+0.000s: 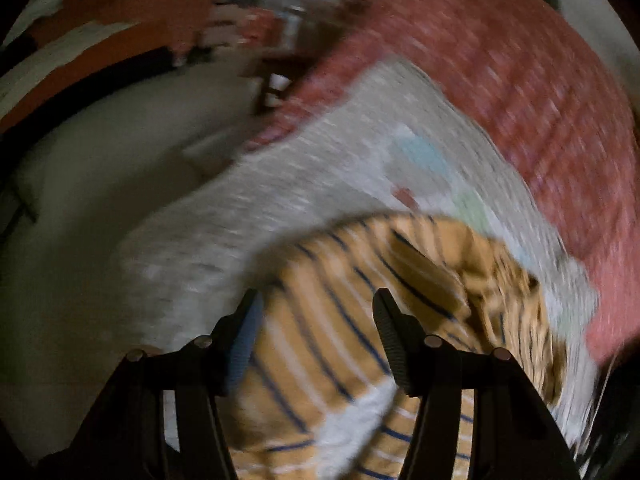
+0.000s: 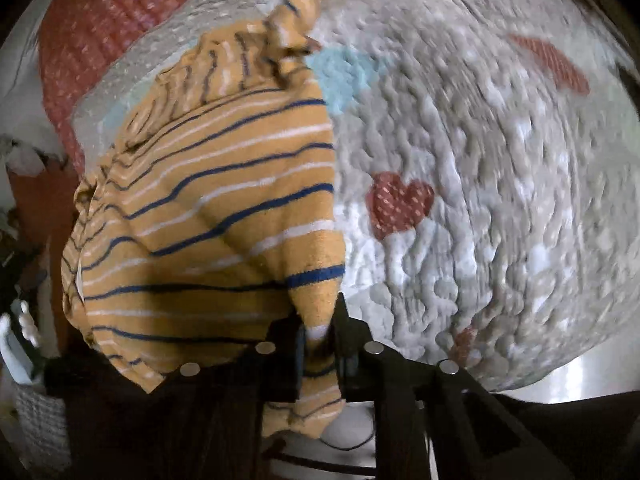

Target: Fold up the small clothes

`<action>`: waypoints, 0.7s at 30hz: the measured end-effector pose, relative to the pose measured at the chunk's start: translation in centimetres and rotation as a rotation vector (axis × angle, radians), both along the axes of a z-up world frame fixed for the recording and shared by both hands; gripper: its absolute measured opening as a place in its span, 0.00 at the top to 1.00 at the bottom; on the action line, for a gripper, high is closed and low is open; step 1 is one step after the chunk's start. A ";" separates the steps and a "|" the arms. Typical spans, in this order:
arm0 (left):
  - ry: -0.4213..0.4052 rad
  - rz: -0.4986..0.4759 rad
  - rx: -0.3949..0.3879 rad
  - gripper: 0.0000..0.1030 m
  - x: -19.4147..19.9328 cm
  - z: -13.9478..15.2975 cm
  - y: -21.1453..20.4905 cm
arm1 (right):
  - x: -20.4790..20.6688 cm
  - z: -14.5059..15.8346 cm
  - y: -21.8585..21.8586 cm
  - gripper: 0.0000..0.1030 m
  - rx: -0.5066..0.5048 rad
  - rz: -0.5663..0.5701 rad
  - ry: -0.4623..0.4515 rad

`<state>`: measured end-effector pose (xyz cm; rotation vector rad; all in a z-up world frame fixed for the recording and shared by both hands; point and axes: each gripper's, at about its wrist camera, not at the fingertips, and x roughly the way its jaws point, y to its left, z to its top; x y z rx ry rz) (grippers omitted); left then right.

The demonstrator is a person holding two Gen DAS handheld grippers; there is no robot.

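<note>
A small mustard-yellow garment with blue and white stripes (image 2: pixel 224 200) lies rumpled on a grey-white quilted blanket (image 2: pixel 460 152). My right gripper (image 2: pixel 320 332) is shut on a lower corner of the garment, which hangs bunched between its fingers. In the left wrist view the same striped garment (image 1: pixel 344 320) lies just beyond my left gripper (image 1: pixel 316 312), which is open with nothing between its fingers and hovers over the cloth. The left view is blurred by motion.
The quilt carries a red heart patch (image 2: pixel 396 204) and a light blue patch (image 2: pixel 340 76). A red dotted bedspread (image 1: pixel 500 60) lies under it. Pale floor (image 1: pixel 100 168) and a wooden chair (image 1: pixel 276 76) sit to the left of the bed.
</note>
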<state>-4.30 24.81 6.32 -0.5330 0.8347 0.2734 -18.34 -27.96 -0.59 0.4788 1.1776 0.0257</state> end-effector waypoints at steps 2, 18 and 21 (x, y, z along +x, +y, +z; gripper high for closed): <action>0.015 0.067 -0.038 0.46 -0.6 -0.4 2.5 | 0.4 2.3 2.0 0.83 -0.071 0.044 -0.040; -0.003 0.390 -0.145 0.45 -5.1 -0.9 13.2 | 5.9 6.6 37.9 0.49 -0.177 0.959 -0.302; 0.005 0.418 -0.181 0.45 -5.6 -1.6 14.8 | 3.7 5.7 42.1 0.49 -0.251 1.089 -0.382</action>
